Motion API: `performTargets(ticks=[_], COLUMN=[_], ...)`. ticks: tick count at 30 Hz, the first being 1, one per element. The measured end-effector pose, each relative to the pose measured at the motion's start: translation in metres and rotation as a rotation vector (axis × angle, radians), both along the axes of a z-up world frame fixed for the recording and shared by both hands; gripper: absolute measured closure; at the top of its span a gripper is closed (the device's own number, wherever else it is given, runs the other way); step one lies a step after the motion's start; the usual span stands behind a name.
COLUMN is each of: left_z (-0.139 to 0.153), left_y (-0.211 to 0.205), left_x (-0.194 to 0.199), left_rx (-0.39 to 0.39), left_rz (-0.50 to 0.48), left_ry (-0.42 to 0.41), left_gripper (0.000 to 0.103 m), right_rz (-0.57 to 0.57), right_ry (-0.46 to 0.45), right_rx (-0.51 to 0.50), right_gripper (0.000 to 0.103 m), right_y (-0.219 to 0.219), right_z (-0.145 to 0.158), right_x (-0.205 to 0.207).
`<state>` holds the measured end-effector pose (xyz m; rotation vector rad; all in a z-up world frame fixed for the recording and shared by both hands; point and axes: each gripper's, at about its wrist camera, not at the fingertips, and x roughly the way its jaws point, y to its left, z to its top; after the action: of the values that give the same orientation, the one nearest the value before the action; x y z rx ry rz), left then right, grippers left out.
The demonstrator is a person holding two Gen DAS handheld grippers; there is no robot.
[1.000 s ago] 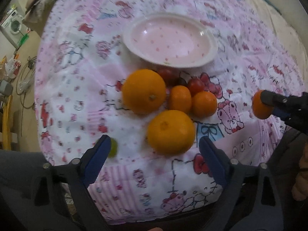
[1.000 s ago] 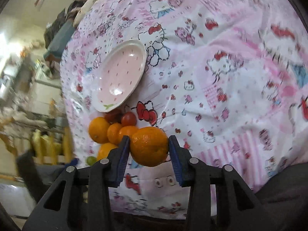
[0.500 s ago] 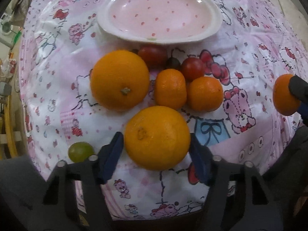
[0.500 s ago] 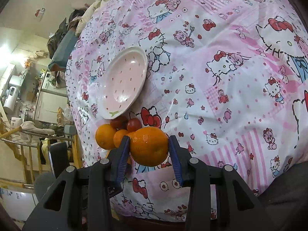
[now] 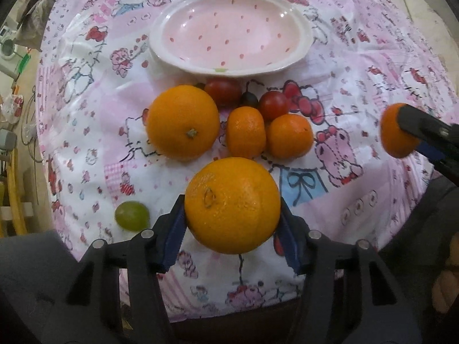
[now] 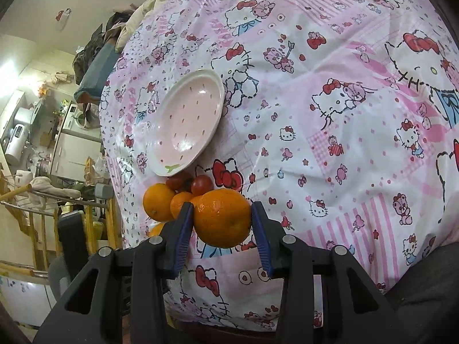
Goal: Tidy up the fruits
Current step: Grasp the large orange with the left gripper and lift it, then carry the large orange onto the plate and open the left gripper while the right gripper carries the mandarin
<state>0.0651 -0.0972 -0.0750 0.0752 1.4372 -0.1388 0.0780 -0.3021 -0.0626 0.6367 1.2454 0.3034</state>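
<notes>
A large orange [image 5: 232, 200] lies at the near edge of the table. My left gripper [image 5: 232, 212] points down over it, jaws closing, both blue pads touching its sides. Behind it sit another large orange [image 5: 183, 122], two mandarins [image 5: 245, 131] [image 5: 289, 136], two red tomatoes [image 5: 223, 91] [image 5: 273, 102] and a dark grape [image 5: 249, 99]. A green grape [image 5: 132, 215] lies to the left. The pink dotted plate [image 5: 304, 43] holds no fruit. My right gripper [image 6: 222, 222] is shut on a small orange [image 6: 222, 215], held above the table's right side [image 5: 394, 133].
A pink cartoon-print cloth [image 6: 344, 143] covers the round table. The table edge drops off just below both grippers. A person's hand [image 5: 446, 283] shows at the lower right. Room clutter and a yellow rack [image 6: 37, 229] stand beyond the left edge.
My left gripper moved in over the near large orange and its jaws narrowed from wide apart until they touch it. The right gripper kept still with its small orange.
</notes>
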Motion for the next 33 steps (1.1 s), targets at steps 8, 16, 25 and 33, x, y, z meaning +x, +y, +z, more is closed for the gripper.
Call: performTargets(ticks=[8,16,25,33], left_z=[0.044,0.086,0.087,0.067], left_y=[0.023,0.055,0.047,0.040], left_x=[0.003,0.036,0.081,0.127], left_rx=[-0.033,-0.007,-0.006,0.034], left_rz=[0.026,0.022,-0.032,-0.072], left_ry=[-0.076,-0.218,-0.245,-0.252], left_gripper=[0.049,0.049,0.049,0.049], right_rz=[0.022,0.061,0.115,0.153], right_ry=[-0.058,-0.117,-0.178,-0.152], right_rx=[-0.019,-0.019,-0.043,-0.057], right_gripper=[0.060,0.060,0.060,0.060], right_y=[0.003,0.008,0.017,0.024], right_z=[0.013,0.036,0.056,0.042], right_x=[0.000,0.025,0.076,0.125])
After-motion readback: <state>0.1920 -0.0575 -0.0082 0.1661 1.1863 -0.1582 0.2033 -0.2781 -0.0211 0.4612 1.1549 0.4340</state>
